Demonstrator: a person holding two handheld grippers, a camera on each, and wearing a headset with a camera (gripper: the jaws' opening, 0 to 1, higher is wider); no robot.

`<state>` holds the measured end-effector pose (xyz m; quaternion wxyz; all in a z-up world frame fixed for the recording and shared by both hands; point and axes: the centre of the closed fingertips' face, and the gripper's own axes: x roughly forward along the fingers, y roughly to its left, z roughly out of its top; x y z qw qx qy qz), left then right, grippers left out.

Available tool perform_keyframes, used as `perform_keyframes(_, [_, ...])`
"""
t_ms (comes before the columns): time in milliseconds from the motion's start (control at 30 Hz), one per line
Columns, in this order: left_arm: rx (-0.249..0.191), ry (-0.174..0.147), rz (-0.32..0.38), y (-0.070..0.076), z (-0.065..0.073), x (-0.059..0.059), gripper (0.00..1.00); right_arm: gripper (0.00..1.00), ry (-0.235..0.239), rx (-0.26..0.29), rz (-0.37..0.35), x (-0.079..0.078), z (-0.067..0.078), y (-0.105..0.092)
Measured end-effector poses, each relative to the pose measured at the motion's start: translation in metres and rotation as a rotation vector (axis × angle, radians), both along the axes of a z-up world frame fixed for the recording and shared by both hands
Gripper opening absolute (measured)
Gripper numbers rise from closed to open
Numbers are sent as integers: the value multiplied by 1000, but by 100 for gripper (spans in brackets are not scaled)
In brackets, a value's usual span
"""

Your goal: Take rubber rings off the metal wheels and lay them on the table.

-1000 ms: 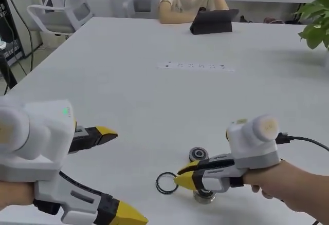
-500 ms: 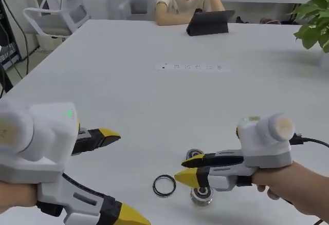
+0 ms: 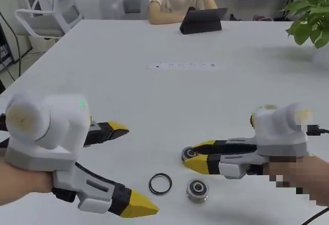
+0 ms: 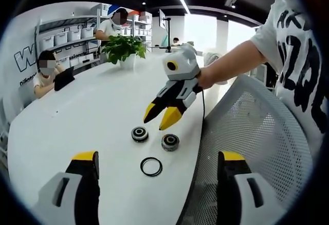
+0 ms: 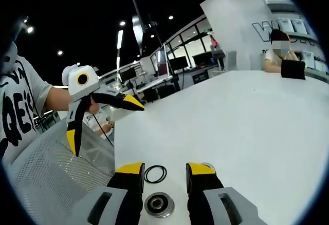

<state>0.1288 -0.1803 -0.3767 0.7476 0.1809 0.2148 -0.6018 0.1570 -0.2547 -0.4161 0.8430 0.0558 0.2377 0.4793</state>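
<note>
A loose black rubber ring lies flat on the white table, also seen in the gripper views. Just right of it stands a metal wheel with a silvery rim. A second, darker wheel sits farther back, partly behind the tips of my right gripper. That gripper hovers open with nothing between its jaws. My left gripper hangs wide open at the left, its jaws pointing toward the ring.
A person sits at the table's far end behind a dark tablet. A green plant stands at the far right, a white chair at the far left. A small printed strip lies mid-table. The near table edge is close.
My right gripper has opened, leaving the ring on the table, and has drawn back right and upward. The nearer wheel now shows fully. The left gripper stays wide open.
</note>
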Motion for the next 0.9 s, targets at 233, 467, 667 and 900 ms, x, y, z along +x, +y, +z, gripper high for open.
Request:
perform_keyframes(233, [6,-10,-16,-10,-1,9,91,31,-20,-11,-40,8,0,-15])
perform_keyframes(467, [0,0,-11,-21,-2,21,85,32,-29,-33,-63,12,-6,-24])
perform_keyframes(667, [8,5,-9,-27,-7,31,76,31,-34,-55,-74,14,-12,-31])
perform_keyframes(900, [9,16,0,-33,-14,39,70,31,-38,-79,-85,17,-20,-37])
